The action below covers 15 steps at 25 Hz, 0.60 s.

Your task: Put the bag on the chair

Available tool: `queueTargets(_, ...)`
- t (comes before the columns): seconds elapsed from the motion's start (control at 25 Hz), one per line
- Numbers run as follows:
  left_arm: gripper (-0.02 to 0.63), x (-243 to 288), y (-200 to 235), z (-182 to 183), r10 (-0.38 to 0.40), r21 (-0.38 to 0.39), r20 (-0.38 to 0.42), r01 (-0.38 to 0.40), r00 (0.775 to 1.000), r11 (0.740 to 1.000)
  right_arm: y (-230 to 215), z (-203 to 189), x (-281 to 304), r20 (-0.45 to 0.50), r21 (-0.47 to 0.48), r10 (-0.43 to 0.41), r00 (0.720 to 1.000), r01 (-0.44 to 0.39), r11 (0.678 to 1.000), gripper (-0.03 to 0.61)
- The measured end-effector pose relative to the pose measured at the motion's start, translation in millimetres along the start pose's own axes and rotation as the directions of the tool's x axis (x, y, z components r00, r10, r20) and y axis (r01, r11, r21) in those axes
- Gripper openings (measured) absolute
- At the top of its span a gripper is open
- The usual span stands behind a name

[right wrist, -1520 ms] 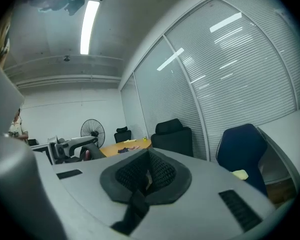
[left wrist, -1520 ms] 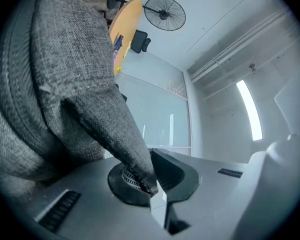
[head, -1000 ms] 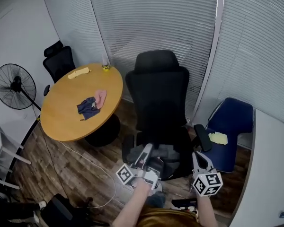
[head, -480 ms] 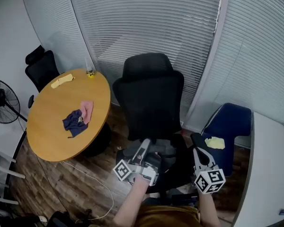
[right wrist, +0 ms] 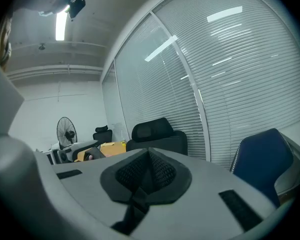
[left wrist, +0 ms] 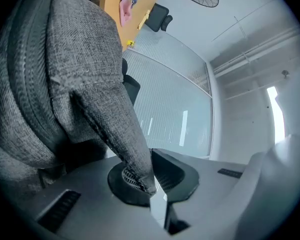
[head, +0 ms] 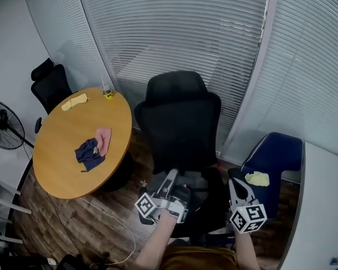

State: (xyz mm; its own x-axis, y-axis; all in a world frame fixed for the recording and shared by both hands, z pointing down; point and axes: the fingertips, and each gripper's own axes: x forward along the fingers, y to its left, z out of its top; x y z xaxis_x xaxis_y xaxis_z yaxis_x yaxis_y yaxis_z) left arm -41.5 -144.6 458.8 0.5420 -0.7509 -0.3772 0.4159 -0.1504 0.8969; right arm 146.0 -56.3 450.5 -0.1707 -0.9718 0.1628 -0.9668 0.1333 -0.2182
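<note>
Office walled with white slatted blinds [head: 174,27]: left gripper [left wrist: 150,176] pinches a fold of the grey woven fabric bag [left wrist: 65,74] low over the black high-backed office chair [head: 183,117], apparently for set-down; right gripper [right wrist: 149,171] pressed together, empty.

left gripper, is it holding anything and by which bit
Yes. The left gripper is shut on the grey bag, pinching the end of a narrow fabric strap that runs off its body.
</note>
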Motion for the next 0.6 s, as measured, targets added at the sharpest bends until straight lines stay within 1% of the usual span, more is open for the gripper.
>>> queueTargets(0.24, 0.025, 5, 14, 12, 0.016, -0.006, 0.039, -0.016, 0.999, 1.000, -7, -7, 18, -0.024, 0.012, 0.026, 0.999, -0.026, 1.000, 0.011)
queueTargets(0.4, 0.025, 12, 27, 15, 0.016, -0.001, 0.037, -0.016, 0.999, 1.000, -16, -11, 28, -0.034, 0.020, 0.036, 0.999, -0.036, 0.999, 0.011)
queueTargets(0.6, 0.025, 24, 45, 20, 0.049, -0.001, 0.045, -0.049, 0.998, 0.999, -34, -17, 41, -0.051, 0.044, 0.033, 0.998, -0.031, 0.999, 0.011)
